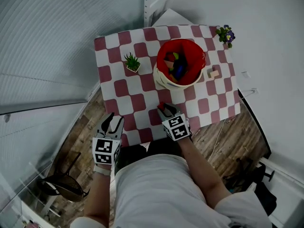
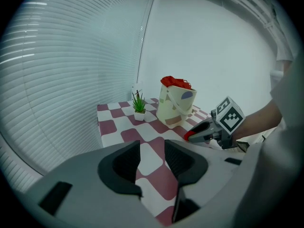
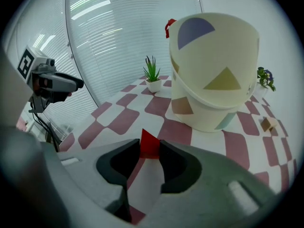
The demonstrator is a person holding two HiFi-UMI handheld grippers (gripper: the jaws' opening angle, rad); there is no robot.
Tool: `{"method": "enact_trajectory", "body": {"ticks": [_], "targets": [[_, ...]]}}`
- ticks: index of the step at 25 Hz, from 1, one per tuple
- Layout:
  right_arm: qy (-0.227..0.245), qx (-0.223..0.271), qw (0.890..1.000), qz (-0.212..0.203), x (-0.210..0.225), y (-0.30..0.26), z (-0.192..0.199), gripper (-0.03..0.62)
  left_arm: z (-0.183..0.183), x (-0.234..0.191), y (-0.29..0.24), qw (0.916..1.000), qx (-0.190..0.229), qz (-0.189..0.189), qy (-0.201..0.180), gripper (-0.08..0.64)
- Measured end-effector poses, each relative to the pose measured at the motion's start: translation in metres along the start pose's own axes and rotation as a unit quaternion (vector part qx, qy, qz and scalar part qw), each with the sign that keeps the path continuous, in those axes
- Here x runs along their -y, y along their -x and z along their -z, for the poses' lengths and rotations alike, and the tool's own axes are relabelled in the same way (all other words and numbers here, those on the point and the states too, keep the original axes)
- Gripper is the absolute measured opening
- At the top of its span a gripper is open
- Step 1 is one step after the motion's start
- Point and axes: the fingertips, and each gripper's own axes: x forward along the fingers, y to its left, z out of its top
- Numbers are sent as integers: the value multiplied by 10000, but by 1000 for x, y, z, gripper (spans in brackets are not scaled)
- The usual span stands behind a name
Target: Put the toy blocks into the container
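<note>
The right gripper [image 3: 149, 152] has its jaws pressed in on a small red block [image 3: 150, 141], a wedge whose pointed top sticks up between the two dark pads. In the head view this gripper sits low over the near part of the table [image 1: 137, 99], which wears a red-and-white checked cloth, and red shows at its tip. The left gripper [image 2: 152, 156] has its jaws spread with nothing between them; only the checked cloth shows through the gap. It hangs at the table's near left corner, well apart from the right one. Beyond the right gripper stands the container [image 3: 216, 75], a cream bucket with coloured shapes on its wall and a red lining. From above it already holds several blocks in red, green, blue and yellow. Just to the right of the bucket, two pale blocks [image 1: 213, 72] lie on the cloth. A small green potted plant [image 1: 132, 62] stands left of the bucket, and a purple-flowered plant [image 1: 225, 34] at the far right corner.
</note>
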Motion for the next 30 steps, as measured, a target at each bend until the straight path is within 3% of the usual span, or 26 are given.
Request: {"method": "enact_trajectory", "body": {"ticks": [8, 18, 30], "targets": [[-27, 442, 9990, -81, -5, 15, -38, 133, -11, 4, 4, 9998, 141, 61, -97, 156], [263, 1060, 9939, -150, -17, 44, -110, 133, -35, 6, 11, 9988, 426, 132, -187, 156], [360, 1675, 9852, 100, 3, 89, -189, 133, -69, 17, 13, 9963, 746, 266, -319, 156]]}}
